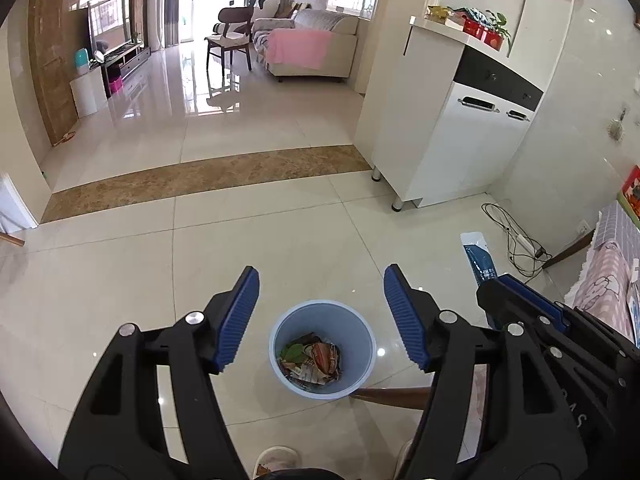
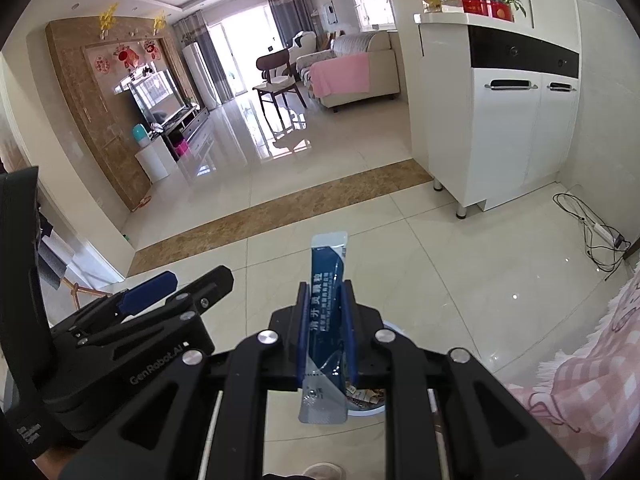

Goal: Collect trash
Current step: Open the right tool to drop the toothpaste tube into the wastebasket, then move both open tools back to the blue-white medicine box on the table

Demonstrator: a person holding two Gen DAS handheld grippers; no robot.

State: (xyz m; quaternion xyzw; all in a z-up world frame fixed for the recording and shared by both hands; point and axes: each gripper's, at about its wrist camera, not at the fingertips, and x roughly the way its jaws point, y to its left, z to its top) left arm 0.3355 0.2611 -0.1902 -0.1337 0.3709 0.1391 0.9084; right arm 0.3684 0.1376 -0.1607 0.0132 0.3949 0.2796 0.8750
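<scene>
A light blue trash bin (image 1: 322, 349) stands on the tiled floor below my left gripper (image 1: 320, 312), with crumpled wrappers (image 1: 316, 360) inside. My left gripper is open and empty, directly above the bin. My right gripper (image 2: 326, 300) is shut on a blue and white sachet (image 2: 326, 320), which stands upright between the pads. The bin's rim (image 2: 368, 410) shows just under the sachet in the right wrist view. In the left wrist view the right gripper (image 1: 520, 300) and the sachet (image 1: 480, 256) are to the right of the bin.
A white cabinet (image 1: 448, 128) stands on legs at the right. Cables and a power strip (image 1: 520, 244) lie on the floor by the wall. A pink checked cloth (image 2: 580, 368) covers furniture at the right. A wooden leg (image 1: 392, 394) lies beside the bin. A slipper (image 1: 276, 460) is below.
</scene>
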